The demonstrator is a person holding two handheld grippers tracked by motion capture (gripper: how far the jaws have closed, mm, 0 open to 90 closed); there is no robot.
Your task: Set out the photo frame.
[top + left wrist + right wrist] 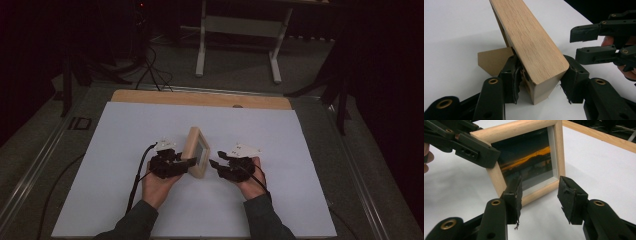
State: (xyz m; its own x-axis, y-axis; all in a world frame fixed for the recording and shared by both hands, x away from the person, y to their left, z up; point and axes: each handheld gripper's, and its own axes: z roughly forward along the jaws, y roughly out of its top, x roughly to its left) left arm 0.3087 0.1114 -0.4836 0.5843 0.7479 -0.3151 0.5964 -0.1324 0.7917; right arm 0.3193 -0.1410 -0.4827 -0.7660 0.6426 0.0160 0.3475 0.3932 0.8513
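A small light-wood picture frame (196, 150) stands upright on the white sheet, propped on its brown easel back (491, 60). The picture behind its glass (526, 160) is dark with an orange streak. My left gripper (540, 75) is shut on the frame's near end (531, 42), one pad on the back and one on the front corner. My right gripper (540, 192) hangs open just in front of the frame's lower edge, with nothing between its pads. In the high view the left gripper (189, 162) touches the frame and the right gripper (216, 165) sits a little to its right.
The white sheet (125, 150) covers a wooden tabletop whose far edge (200, 98) shows as a tan strip. A white stand (240, 30) and cables (150, 70) are on the floor beyond. Dark surroundings lie at both sides.
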